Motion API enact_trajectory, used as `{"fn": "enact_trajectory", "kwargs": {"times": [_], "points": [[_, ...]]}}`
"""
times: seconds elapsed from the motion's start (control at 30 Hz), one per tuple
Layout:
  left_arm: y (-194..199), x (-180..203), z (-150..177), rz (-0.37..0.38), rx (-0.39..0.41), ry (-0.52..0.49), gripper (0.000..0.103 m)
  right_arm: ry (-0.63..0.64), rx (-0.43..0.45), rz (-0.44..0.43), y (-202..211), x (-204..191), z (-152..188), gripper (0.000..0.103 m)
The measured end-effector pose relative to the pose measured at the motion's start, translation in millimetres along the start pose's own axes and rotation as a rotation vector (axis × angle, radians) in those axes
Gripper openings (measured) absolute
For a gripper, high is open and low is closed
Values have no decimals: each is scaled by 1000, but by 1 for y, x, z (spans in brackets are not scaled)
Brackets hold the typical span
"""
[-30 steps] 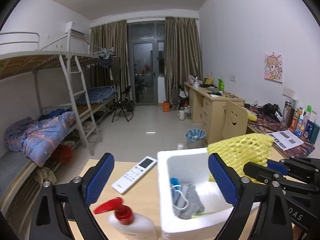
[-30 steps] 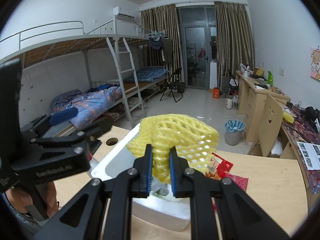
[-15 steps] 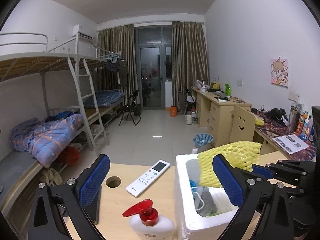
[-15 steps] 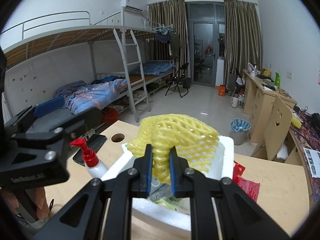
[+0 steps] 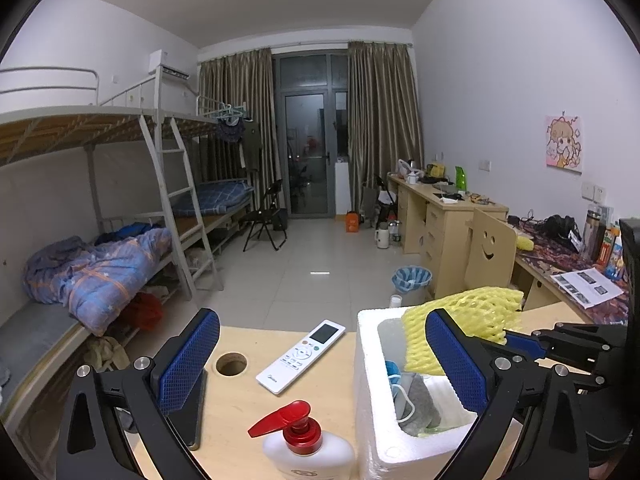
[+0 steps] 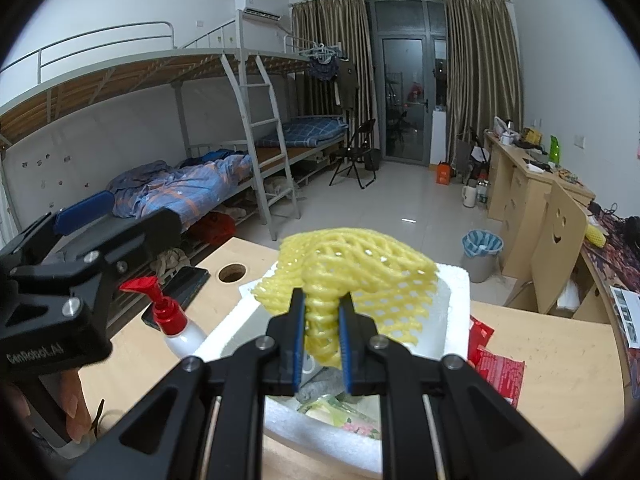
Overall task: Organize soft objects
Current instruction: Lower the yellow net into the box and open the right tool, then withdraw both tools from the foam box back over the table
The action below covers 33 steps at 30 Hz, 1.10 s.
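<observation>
Now, with the right hand-held gripper (image 6: pixel 322 334) pinched tight on the yellow net (image 6: pixel 352 276) above the foam box (image 6: pixel 452 308), lowering it well inside before releasing seems best, while the left hand-held gripper (image 5: pixel 320 360) waits wide open, empty.

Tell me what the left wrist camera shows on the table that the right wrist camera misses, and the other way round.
Only the left wrist view shows the white remote and the face mask inside the box. Only the right wrist view shows the red packets beside the box and the dark phone. Both show the yellow foam net pinched in the right gripper over the white foam box, plus the pump bottle.
</observation>
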<state>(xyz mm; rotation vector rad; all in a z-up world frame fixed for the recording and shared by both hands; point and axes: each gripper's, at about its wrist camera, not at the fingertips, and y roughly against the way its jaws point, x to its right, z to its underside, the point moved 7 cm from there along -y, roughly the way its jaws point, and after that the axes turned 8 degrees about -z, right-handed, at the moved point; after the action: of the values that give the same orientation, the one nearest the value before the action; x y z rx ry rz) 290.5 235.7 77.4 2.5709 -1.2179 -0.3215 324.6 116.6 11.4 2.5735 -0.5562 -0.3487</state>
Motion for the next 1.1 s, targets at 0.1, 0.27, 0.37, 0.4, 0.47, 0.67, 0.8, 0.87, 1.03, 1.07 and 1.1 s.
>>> {"fn": "enact_trajectory", "kwargs": {"times": [0.1, 0.27, 0.37, 0.4, 0.47, 0.67, 0.8, 0.87, 1.03, 1.07, 1.1], "points": [[-2, 3, -1, 2, 0, 6, 103, -3, -3, 5, -2, -1, -2, 29], [-1, 1, -4, 0, 2, 18, 103, -7, 41, 33, 5, 0, -8, 87], [0, 0, -4, 3, 0, 17, 103, 6, 50, 34, 9, -3, -9, 87], [0, 1, -3, 5, -1, 15, 103, 9, 50, 32, 9, -4, -9, 87], [0, 2, -2, 7, -2, 10, 103, 16, 50, 33, 9, -6, -9, 87], [2, 3, -1, 7, 1, 6, 103, 0, 46, 29, 9, -4, -7, 87], [2, 4, -1, 9, -1, 2, 103, -9, 47, 33, 13, -2, -6, 87], [5, 7, -1, 12, 1, -1, 103, -11, 49, 40, 15, 1, -5, 87], [11, 16, -4, 23, 1, -3, 103, -44, 62, 83, 27, 17, -3, 94], [13, 18, -4, 23, 2, -5, 103, -52, 73, 102, 32, 21, -2, 97], [15, 20, -4, 27, 4, -8, 103, -61, 87, 121, 38, 26, -1, 98]]}}
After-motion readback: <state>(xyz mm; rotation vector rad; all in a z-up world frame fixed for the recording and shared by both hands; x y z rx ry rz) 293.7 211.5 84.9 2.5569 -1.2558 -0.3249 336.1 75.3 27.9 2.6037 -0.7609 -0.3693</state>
